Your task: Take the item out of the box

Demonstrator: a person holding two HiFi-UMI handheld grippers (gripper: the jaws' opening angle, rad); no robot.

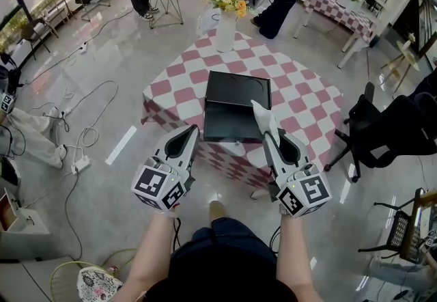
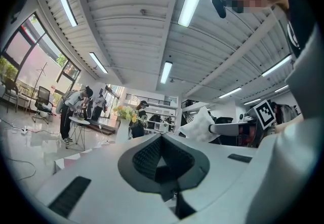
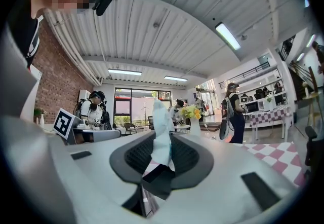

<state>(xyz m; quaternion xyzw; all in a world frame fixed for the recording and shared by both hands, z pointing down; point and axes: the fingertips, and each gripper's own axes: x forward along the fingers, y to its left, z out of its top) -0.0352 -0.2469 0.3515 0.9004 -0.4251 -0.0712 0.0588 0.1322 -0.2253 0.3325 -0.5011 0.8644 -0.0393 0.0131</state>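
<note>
Now the right gripper (image 1: 270, 138) is clamped on the white crinkled soft strip (image 1: 262, 116), which juts forward along its 2 jaws over the open flat black box (image 1: 235, 89). The left gripper (image 1: 190, 132) is closed and empty.

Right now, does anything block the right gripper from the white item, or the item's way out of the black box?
Nothing visible: the right gripper clamps the white item, held in the air near the open black box.

Left gripper (image 1: 194, 130) closed, empty; right gripper (image 1: 271, 135) pinches white item (image 1: 261, 115), both level.
</note>
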